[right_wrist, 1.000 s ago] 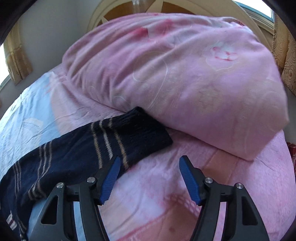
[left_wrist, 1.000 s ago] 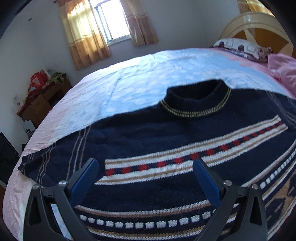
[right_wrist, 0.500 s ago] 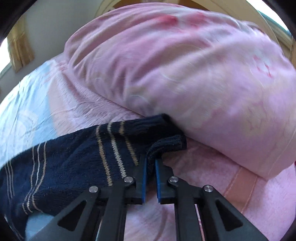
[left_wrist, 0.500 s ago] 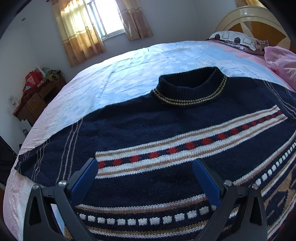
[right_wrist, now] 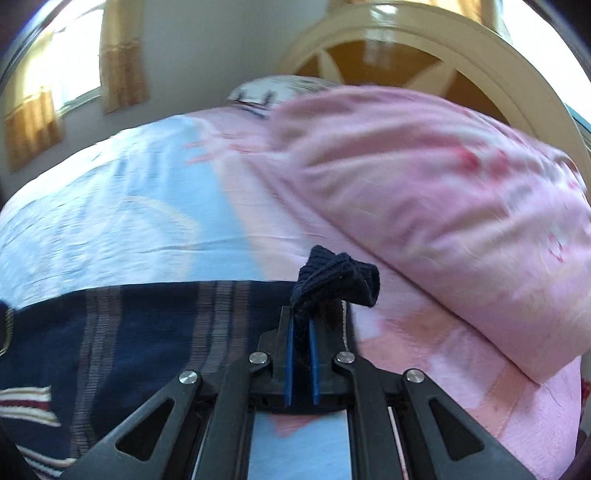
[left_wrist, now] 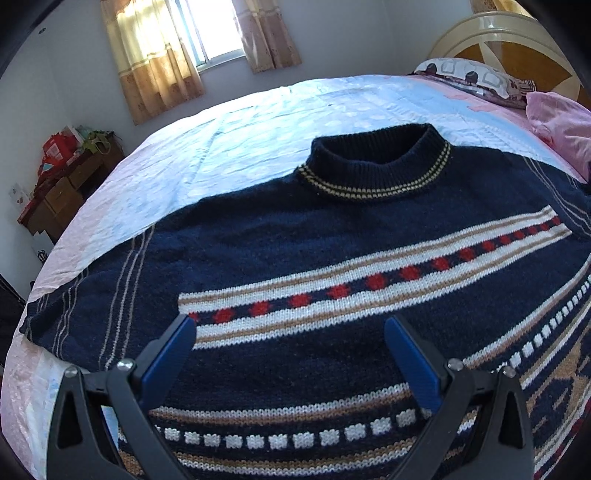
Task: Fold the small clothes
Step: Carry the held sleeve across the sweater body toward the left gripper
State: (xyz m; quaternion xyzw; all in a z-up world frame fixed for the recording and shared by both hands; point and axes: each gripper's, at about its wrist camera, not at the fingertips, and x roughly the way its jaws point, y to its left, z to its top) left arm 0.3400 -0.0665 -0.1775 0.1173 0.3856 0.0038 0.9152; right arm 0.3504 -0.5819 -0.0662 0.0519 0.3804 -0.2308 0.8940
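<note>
A navy knitted sweater [left_wrist: 332, 240] with white, tan and red bands lies spread flat on the bed, collar [left_wrist: 380, 166] pointing away. My left gripper [left_wrist: 290, 328] hovers open over the sweater's chest, nothing between its blue pads. In the right wrist view my right gripper [right_wrist: 300, 317] is shut on the ribbed cuff [right_wrist: 338, 275] of the sweater's right sleeve [right_wrist: 147, 332], lifted off the bedding and carried over towards the body. The sleeve trails left under the gripper; this view is motion-blurred.
The bed [left_wrist: 258, 122] has a pale blue and pink cover. A big pink pillow [right_wrist: 443, 206] lies right of the cuff, a patterned pillow [left_wrist: 469, 75] by the cream headboard [right_wrist: 424, 48]. A wooden dresser [left_wrist: 62, 184] stands beyond the bed's left edge, below a curtained window [left_wrist: 210, 29].
My right gripper closed on the sleeve cuff, then lifted it and swung it left, away from the pink pillow. The left gripper tilted slightly and stays open.
</note>
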